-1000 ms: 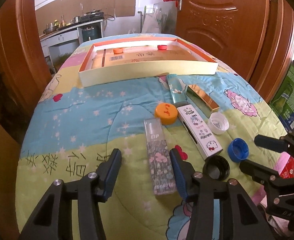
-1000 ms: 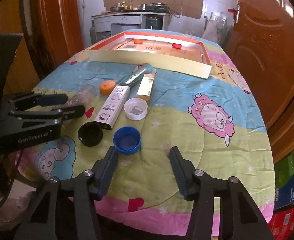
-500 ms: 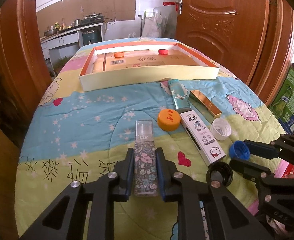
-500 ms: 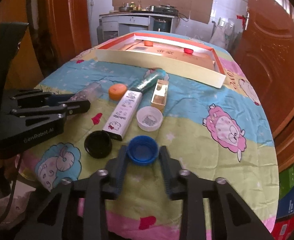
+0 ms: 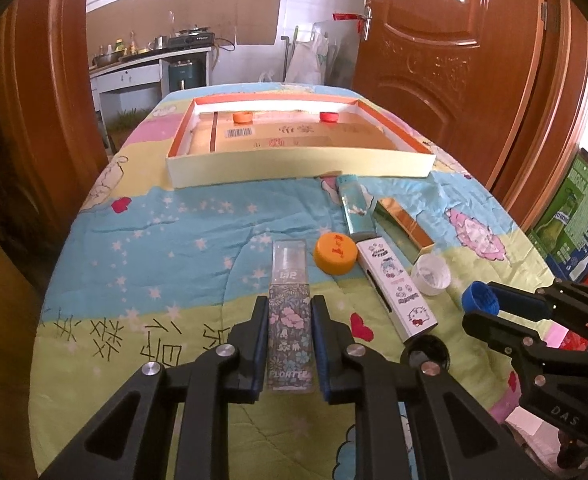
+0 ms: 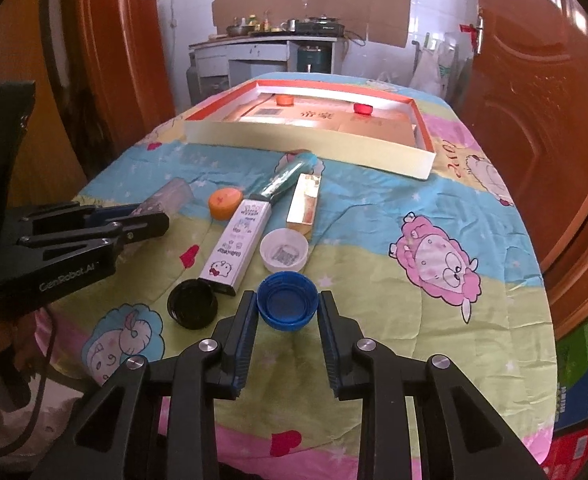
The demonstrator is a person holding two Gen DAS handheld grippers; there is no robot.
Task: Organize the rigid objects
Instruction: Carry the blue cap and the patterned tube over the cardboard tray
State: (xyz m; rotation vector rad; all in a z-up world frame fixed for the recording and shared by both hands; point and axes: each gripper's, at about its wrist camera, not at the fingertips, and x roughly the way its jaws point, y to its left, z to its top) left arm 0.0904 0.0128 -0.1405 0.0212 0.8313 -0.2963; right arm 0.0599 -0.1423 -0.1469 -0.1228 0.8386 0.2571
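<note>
My left gripper (image 5: pixel 290 312) is shut on a long floral lip-gloss box (image 5: pixel 290 316) and holds it above the quilt. My right gripper (image 6: pixel 287 300) is shut on a blue bottle cap (image 6: pixel 287 305), open side up; it also shows in the left wrist view (image 5: pixel 481 298). On the quilt lie an orange cap (image 5: pixel 335 253), a white cartoon box (image 5: pixel 394 285), a white cap (image 5: pixel 431 274), a black cap (image 6: pixel 193 303), a teal tube (image 5: pixel 356 202) and a gold box (image 5: pixel 404 225).
A shallow cardboard tray (image 5: pixel 294 164) at the far end of the table holds an orange cap (image 5: pixel 242 117) and a red cap (image 5: pixel 328 117). Wooden doors stand on both sides. Green cartons (image 5: pixel 582 216) sit on the floor at right.
Both grippers were open a second ago. The left closed on the floral box and lifted it; the right closed on the blue cap.
</note>
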